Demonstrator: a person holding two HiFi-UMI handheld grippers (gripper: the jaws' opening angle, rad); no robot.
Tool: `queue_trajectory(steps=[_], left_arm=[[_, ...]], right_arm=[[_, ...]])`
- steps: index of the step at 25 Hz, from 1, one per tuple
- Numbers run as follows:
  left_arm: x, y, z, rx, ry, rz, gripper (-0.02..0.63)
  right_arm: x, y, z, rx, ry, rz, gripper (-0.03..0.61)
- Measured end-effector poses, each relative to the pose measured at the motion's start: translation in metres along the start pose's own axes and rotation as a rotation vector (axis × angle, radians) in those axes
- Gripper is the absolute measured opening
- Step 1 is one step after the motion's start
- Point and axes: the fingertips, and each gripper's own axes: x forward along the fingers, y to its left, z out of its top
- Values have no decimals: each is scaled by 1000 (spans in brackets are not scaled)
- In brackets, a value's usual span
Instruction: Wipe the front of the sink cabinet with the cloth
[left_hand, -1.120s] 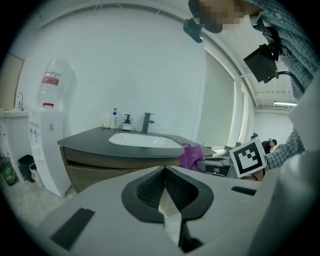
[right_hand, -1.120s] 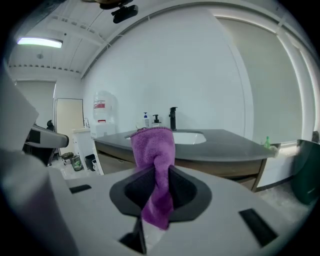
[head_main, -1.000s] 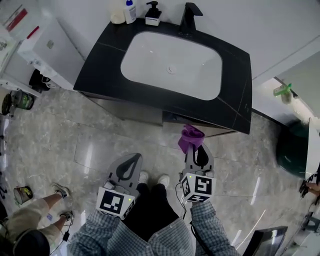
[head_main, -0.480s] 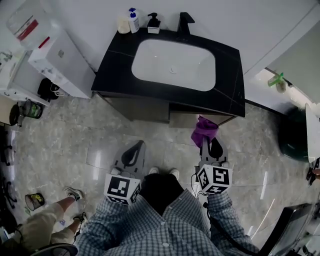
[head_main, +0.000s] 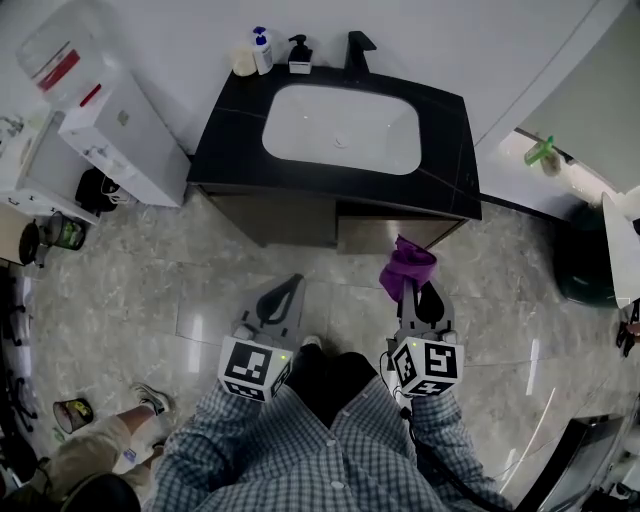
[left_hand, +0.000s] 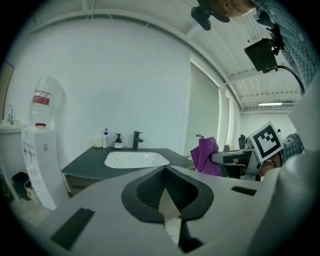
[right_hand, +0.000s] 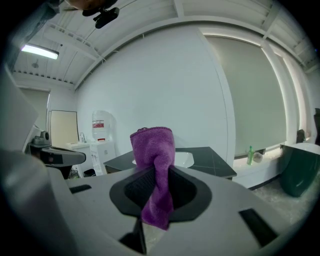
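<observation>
Backing off, we have drawn the cloth away from the cabinet; it now hangs near the cabinet's front but apart from it. Our right gripper pinches the fuzzy purple cloth, bunched upright. Our left gripper is closed on nothing. The black counter holds a white, rounded basin, with pump bottles standing behind it.

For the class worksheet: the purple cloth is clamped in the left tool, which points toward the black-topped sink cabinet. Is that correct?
No. The purple cloth is clamped in the right tool, not the left. The right gripper view shows it pinched between that tool's jaws. The rest stands: that tool points toward the black-topped sink cabinet.
</observation>
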Motion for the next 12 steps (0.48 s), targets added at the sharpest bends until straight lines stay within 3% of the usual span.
queue_trajectory(steps=[12], left_arm=[[-52,-95,-13,-10,-33,14,11]], right_arm=[[-93,-1,-1,-19,-50,95,75]])
